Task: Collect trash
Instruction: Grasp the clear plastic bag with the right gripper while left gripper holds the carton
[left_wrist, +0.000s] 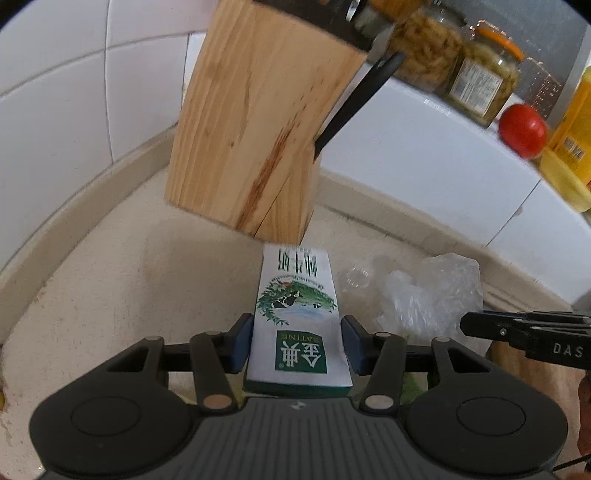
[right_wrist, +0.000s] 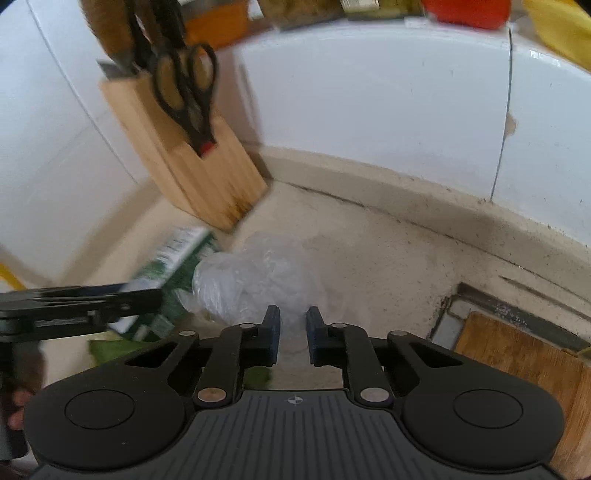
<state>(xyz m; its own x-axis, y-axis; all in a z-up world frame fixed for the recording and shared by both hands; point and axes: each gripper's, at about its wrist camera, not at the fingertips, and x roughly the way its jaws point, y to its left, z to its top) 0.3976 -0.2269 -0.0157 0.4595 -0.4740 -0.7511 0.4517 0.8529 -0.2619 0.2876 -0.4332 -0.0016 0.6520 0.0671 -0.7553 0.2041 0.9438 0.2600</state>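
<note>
Left gripper (left_wrist: 297, 341) clamps the white-and-green milk carton (left_wrist: 295, 314) across its narrow sides, lifting it off the beige countertop (left_wrist: 110, 295); right gripper (right_wrist: 293, 334) has pinched nearly closed, probably on the crumpled clear plastic bag (right_wrist: 255, 280) just ahead, blur hides contact.
</note>
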